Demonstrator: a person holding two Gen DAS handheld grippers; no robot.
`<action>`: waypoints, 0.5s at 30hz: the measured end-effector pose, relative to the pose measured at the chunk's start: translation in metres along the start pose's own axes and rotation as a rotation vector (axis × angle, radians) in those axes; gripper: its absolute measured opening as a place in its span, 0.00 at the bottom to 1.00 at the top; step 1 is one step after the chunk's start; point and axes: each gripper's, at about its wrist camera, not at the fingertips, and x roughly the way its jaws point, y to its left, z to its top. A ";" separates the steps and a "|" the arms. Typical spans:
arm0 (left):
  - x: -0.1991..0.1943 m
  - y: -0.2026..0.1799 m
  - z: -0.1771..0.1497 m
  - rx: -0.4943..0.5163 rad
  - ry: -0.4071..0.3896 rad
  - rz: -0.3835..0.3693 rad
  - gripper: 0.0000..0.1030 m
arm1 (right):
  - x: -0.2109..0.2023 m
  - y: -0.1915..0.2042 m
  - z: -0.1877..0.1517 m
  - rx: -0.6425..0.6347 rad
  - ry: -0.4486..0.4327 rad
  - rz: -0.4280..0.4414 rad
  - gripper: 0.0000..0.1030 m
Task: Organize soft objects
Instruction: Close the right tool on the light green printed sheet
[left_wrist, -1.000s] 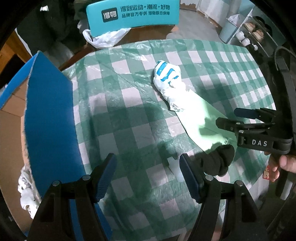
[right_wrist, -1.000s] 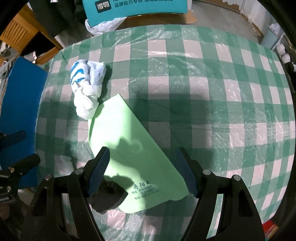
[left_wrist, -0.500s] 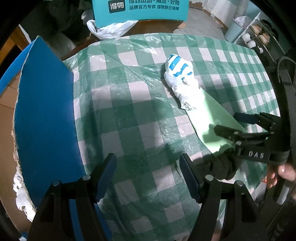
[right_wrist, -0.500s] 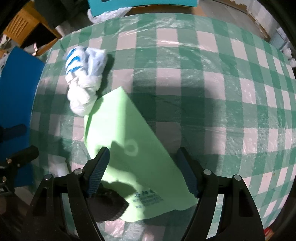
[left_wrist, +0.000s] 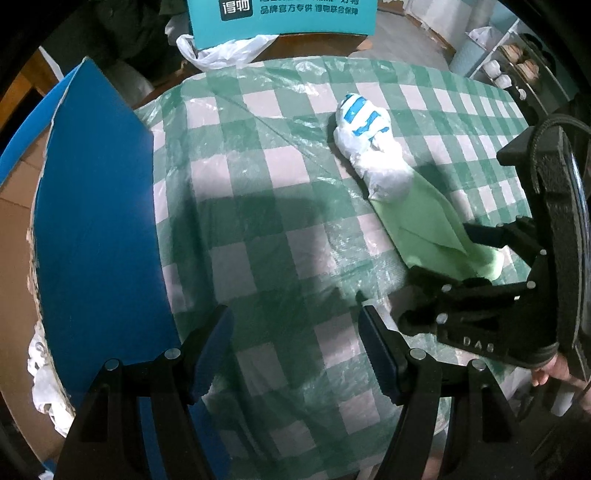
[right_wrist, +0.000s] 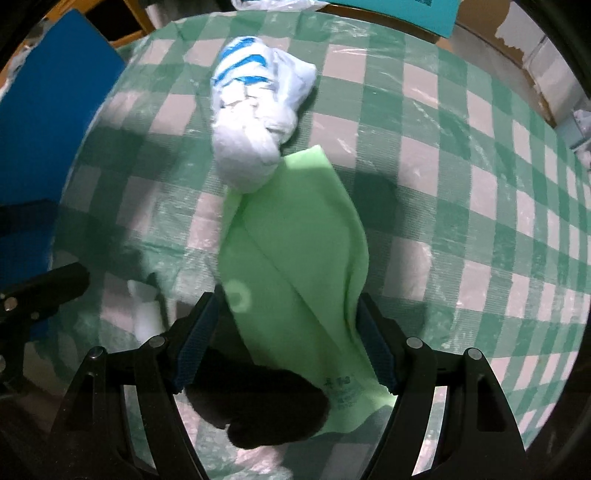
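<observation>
The right tongs (right_wrist: 284, 339) are spread wide around the green bag (right_wrist: 295, 266), beside the black sock (right_wrist: 258, 410) at 6 o'clock. They might pinch both together. The left tongs (left_wrist: 295, 350) hang spread, holding nothing.

Left gripper (left_wrist: 295, 345) pointing down, jaws spread, right gripper (right_wrist: 286, 341) likewise, jaws apart
</observation>
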 end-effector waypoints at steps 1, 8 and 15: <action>0.000 0.001 0.000 -0.002 0.002 -0.001 0.70 | 0.000 0.000 0.000 -0.003 -0.003 -0.006 0.73; -0.002 0.004 0.000 0.003 0.001 -0.008 0.70 | -0.001 0.011 -0.001 -0.048 -0.034 -0.055 0.72; 0.002 0.000 0.000 0.005 0.012 -0.012 0.70 | -0.002 0.005 -0.005 -0.041 -0.045 -0.006 0.63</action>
